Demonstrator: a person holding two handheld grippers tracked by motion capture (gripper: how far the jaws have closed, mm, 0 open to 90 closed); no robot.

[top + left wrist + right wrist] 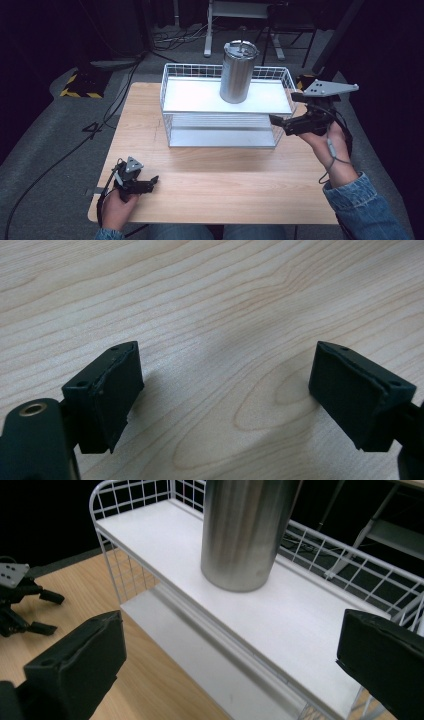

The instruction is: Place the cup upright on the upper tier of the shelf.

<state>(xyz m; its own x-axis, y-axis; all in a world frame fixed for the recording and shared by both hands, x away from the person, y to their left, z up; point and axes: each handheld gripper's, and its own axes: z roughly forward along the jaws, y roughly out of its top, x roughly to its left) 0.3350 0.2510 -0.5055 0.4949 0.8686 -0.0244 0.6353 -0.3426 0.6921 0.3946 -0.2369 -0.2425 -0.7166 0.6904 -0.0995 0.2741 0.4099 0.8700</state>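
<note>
Pale wood-grain counter (210,185) carries, at its near left, the left hand-held gripper (150,182), jaws wide and empty. Behind stands a white wire shelf rack (172,107) with a cylindrical brushed-steel tumbler (237,72) upright on its top shelf. Right hand-held gripper (280,121) hovers beside the rack's right end, jaws wide, empty.

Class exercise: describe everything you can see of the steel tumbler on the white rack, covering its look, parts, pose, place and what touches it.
The steel tumbler is a tall round cup of brushed, dull-shining metal, slightly narrower at its base, with a lid on top. It stands upright on the upper shelf of the white wire rack, right of the shelf's middle. Its base rests on that shelf. The right tongs are open beside the rack's right end, apart from the tumbler.
</note>
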